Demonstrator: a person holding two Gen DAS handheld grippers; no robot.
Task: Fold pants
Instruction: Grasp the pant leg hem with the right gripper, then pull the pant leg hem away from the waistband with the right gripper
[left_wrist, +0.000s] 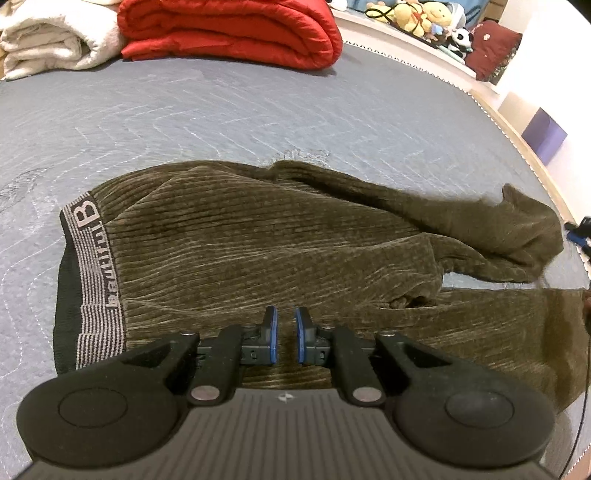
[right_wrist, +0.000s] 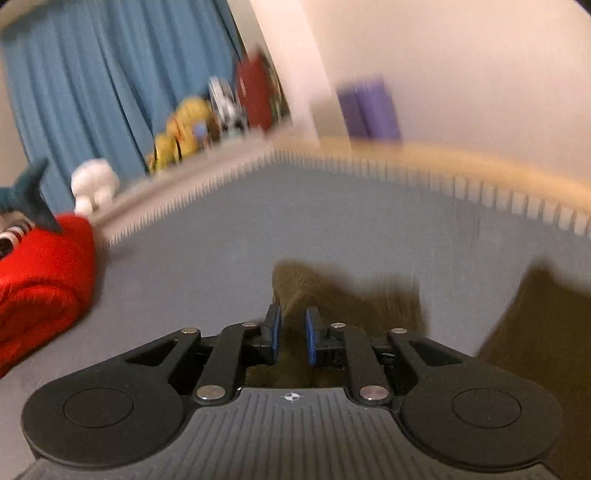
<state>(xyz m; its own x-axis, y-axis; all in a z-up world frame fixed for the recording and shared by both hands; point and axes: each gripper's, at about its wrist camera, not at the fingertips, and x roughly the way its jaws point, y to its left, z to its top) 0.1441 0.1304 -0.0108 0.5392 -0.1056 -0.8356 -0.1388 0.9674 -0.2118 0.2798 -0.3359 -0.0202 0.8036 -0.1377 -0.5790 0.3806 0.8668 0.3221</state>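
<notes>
Your left gripper (left_wrist: 285, 334) hangs unclenched over soft, limp corduroy pants (left_wrist: 258, 240); pinch beside the waistband (left_wrist: 86, 280)

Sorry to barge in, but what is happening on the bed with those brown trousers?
A person is folding brown corduroy pants on a grey bedspread, a gripper in each hand. The left gripper hovers over the cloth near the waistband, jaws slightly apart, nothing between them. The right gripper is over a pant leg's end; its view is blurred, jaws slightly apart, no cloth clearly pinched.
</notes>
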